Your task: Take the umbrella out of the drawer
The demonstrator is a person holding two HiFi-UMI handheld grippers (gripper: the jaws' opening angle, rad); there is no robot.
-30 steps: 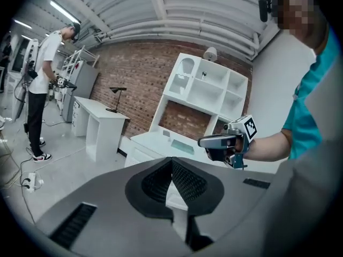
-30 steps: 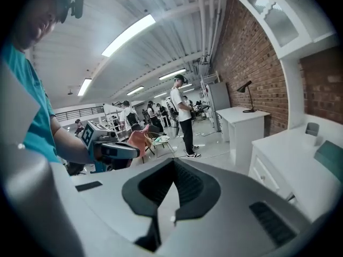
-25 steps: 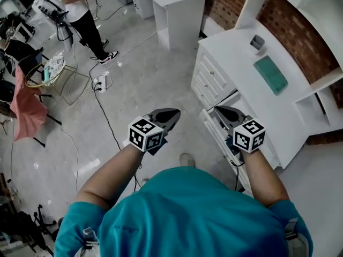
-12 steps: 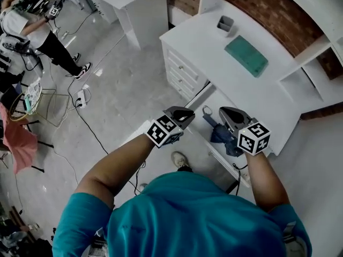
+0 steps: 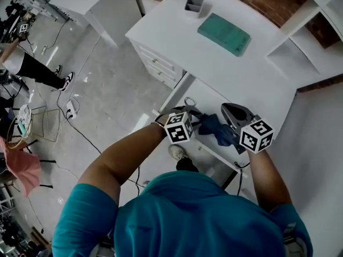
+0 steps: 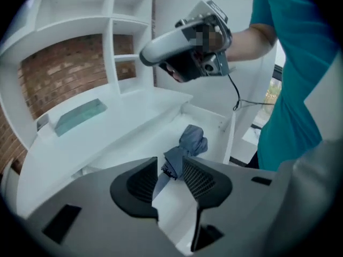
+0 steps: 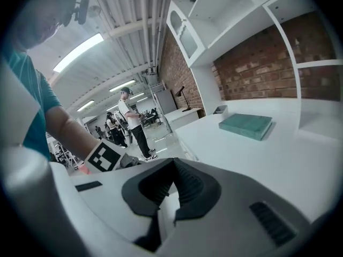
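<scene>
A folded blue umbrella lies in the open white drawer under the desk top. My left gripper points steeply down at the umbrella's left end. Its jaws are opening. In the left gripper view the umbrella shows just past the left gripper, and the pads do not press on it. My right gripper hovers over the drawer's right part, above the umbrella, with its jaws together and nothing in them. The right gripper looks out level across the desk.
A teal book and a small grey holder lie on the white desk. White shelves over brick rise behind. A closed drawer stack sits left of the open drawer. Cables and a power strip cross the floor; a person stands far left.
Both grippers have travelled from in front of the desk to over the open drawer. The left gripper has dropped and rolled towards the umbrella, and its jaws have parted.
</scene>
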